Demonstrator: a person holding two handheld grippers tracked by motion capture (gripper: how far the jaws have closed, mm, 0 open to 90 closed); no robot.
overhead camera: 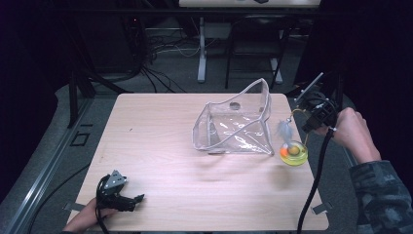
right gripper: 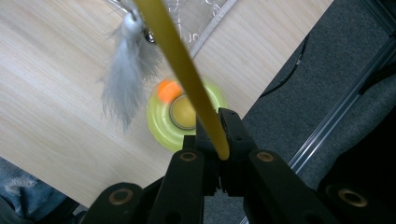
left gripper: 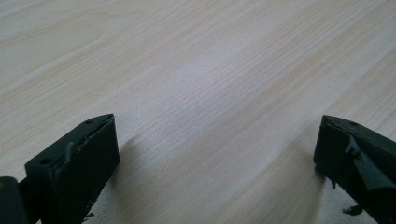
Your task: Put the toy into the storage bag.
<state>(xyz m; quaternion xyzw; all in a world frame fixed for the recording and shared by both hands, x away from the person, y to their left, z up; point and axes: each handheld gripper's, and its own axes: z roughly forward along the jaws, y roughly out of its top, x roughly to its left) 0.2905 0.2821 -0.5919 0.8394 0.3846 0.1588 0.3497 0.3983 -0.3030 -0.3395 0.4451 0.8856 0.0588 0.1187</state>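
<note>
High view: the right gripper point(overhead camera: 311, 113), at the table's point(overhead camera: 160, 136) 3 o'clock edge, pinched a thin yellow wand point(overhead camera: 295, 113) whose white feather point(overhead camera: 285, 129) dangled above the yellow-green disc toy point(overhead camera: 293, 153), just beside the clear plastic bag point(overhead camera: 234, 124). The left gripper point(overhead camera: 127, 200) lay at 7 o'clock.

Left gripper view: jaws stood spread over bare wood, holding nothing.

Right gripper view: jaws pressed together on the wand's end point(right gripper: 212, 133); the wand looked light, springy and slick, best held near its butt. The hand seemed tilted downward.
</note>
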